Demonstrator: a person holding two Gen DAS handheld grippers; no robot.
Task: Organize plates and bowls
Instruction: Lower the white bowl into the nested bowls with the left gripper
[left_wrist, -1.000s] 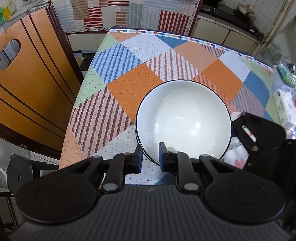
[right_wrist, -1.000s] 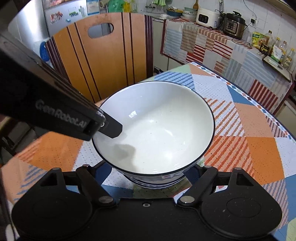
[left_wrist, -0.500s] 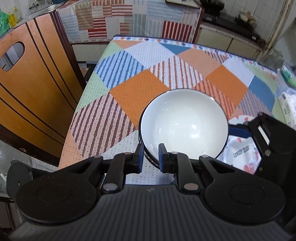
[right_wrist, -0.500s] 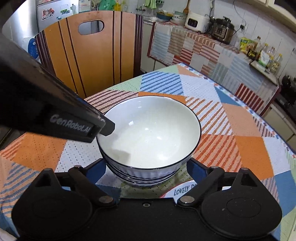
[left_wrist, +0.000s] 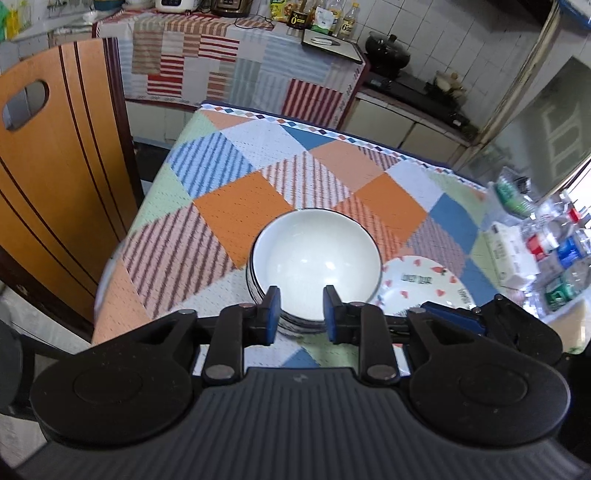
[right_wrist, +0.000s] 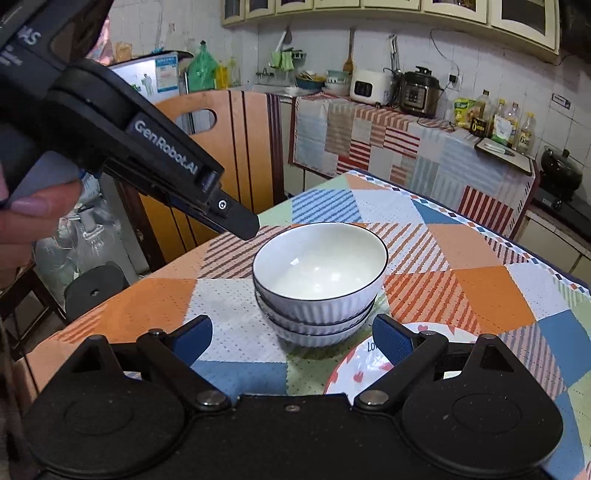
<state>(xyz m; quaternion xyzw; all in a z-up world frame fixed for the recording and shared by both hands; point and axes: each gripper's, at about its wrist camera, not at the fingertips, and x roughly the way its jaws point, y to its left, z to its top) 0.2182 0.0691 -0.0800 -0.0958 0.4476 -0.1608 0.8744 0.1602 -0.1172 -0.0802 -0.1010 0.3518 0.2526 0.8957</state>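
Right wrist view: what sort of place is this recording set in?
A home kitchen, most likely. A rice cooker and pressure cooker stand on a cloth-covered counter, oil bottles beside them, and stacked bowls sit on a table with a patchwork cloth.

Three bowls (right_wrist: 319, 284) sit nested in one stack on the tablecloth (right_wrist: 491, 295), near the table's front edge. Just to the stack's right, close beside it, lies a plate (left_wrist: 421, 284), flat on the cloth. The left gripper (left_wrist: 301, 314) hangs in front of the stack, above it and clear of the rim. The right gripper (right_wrist: 291, 338) sits before the stack too, one finger over the plate. Behind the table's left side stands a wooden chair (left_wrist: 55, 155); behind the far edge runs the counter (right_wrist: 406, 140), bottles (right_wrist: 498, 120) on it.
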